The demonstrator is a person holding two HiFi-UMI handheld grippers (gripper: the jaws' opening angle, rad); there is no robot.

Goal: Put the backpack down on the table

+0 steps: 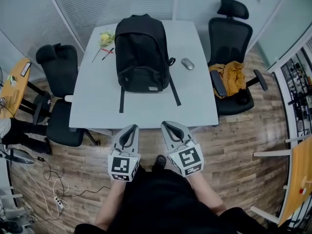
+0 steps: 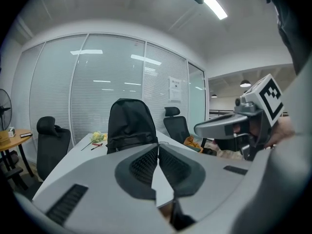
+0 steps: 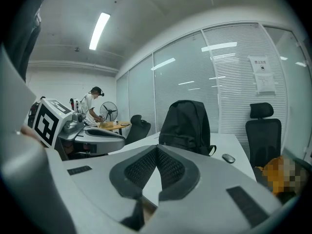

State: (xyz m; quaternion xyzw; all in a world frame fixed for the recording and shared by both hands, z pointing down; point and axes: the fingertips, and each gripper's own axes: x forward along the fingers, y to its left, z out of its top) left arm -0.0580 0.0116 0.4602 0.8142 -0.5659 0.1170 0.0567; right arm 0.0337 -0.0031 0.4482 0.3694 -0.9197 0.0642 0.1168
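A black backpack lies on the white table, top toward the far end, its two straps trailing toward the near edge. It also stands out dark in the left gripper view and in the right gripper view. My left gripper and right gripper hover side by side just off the table's near edge, well short of the backpack. Both are shut with nothing between the jaws, tips meeting in their own views. The right gripper shows beside the left one.
On the table lie a grey mouse, a yellow flower and a red pen. Black office chairs stand at the left and right, the right one holding yellow cloth. A person works at a far desk.
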